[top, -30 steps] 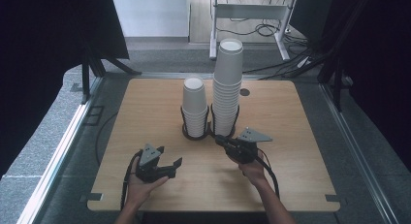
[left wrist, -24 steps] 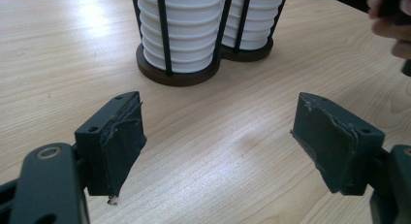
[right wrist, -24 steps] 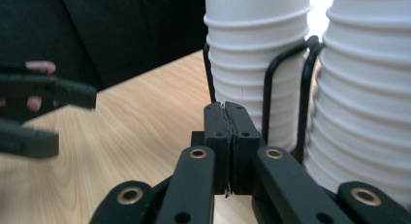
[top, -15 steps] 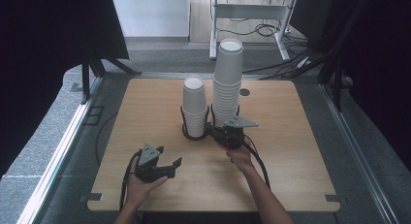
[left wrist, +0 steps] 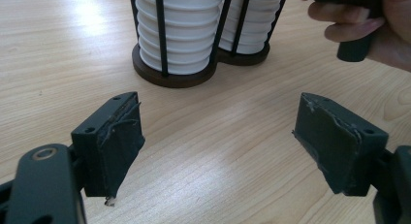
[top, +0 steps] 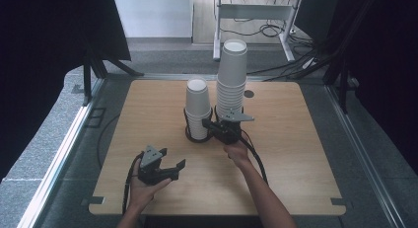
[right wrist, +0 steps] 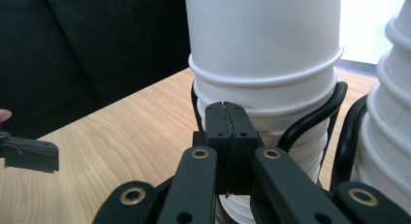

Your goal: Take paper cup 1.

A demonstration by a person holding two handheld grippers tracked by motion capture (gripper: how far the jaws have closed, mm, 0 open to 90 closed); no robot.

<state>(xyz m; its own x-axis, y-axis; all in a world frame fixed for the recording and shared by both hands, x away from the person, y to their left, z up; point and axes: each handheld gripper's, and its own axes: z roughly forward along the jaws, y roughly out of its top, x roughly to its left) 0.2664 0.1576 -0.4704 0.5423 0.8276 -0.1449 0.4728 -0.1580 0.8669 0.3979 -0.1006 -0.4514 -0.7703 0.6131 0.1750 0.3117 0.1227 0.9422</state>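
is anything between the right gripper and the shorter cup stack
Nothing visible. The right gripper, jaws shut together, sits right up against the shorter cup stack, beside the black wire holder around it.

so over the last second my right gripper [top: 211,125] slid away from me and left across the table [top: 296,154], from just in front of the tall cup stack [top: 231,80] to right up against the short cup stack [top: 198,107] in its wire holder [top: 190,134]. its jaws went from slightly apart to pressed flat together with nothing between them. my left gripper [top: 173,168] has just been opening a bit, nothing between the pads either
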